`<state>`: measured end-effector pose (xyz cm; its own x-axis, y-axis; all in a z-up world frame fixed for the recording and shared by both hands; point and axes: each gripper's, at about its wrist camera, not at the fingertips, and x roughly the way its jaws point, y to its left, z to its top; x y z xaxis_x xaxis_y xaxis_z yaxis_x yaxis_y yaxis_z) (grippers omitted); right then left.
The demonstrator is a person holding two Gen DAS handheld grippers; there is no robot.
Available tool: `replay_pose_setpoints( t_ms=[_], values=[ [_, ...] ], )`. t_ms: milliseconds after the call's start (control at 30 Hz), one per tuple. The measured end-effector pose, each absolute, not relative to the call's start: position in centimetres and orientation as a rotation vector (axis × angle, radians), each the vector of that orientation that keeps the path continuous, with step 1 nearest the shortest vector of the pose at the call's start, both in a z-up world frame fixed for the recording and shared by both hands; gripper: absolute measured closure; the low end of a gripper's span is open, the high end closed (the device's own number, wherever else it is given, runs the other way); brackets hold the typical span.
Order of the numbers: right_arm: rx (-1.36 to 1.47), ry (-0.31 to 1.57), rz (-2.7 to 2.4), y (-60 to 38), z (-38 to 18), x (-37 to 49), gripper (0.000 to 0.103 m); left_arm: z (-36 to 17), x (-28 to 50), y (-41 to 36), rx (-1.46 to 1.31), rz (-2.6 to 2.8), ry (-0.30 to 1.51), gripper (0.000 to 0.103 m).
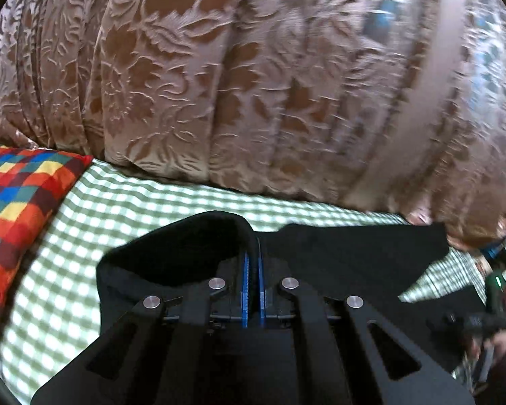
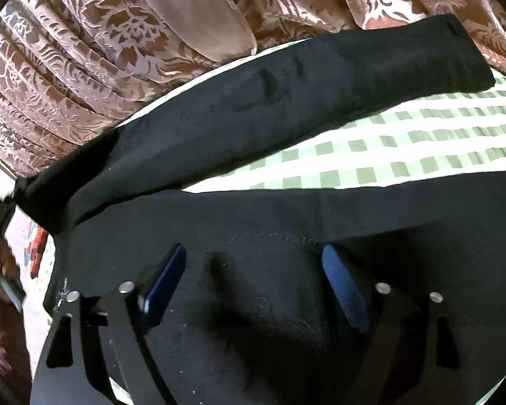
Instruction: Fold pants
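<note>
The black pants [image 2: 253, 108] lie on a green-and-white checked bed sheet [image 2: 404, 145]. One leg stretches diagonally toward the brown curtain; the other runs across just ahead of my right gripper. My left gripper [image 1: 253, 263] is shut on a raised edge of the black pants [image 1: 185, 249], with the cloth pinched between its blue pads. My right gripper [image 2: 256, 276] is open, its blue pads [image 2: 344, 290] spread wide just above the pants fabric, holding nothing.
A brown floral curtain [image 1: 219, 84] hangs along the far side of the bed. A multicoloured checked pillow [image 1: 16, 202] lies at the left in the left wrist view. The checked sheet [image 1: 84, 236] shows around the pants. The other handheld gripper [image 1: 482, 320] shows at right.
</note>
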<state>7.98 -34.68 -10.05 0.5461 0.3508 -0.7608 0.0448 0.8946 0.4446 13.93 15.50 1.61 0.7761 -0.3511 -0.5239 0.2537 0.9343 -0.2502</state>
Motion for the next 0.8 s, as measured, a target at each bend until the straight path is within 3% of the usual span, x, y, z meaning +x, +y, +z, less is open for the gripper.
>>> replay_pose_setpoints(
  t_ms=[67, 433, 800],
  values=[
    [0.45, 0.986, 0.204, -34.6, -9.8, 8.3, 0.03, 1.2, 11.7, 14.9, -0.165, -0.355, 0.592, 0.1],
    [0.535, 0.992, 0.367, -32.3, -7.0, 14.2, 0.047, -2.3, 3.3, 14.3, -0.173, -0.415, 0.648, 0.1],
    [0.751, 1.033, 0.34, -30.5, -5.9, 26.5, 0.049, -3.4, 0.2, 16.0, -0.16, -0.411, 0.685, 0.1]
  ],
)
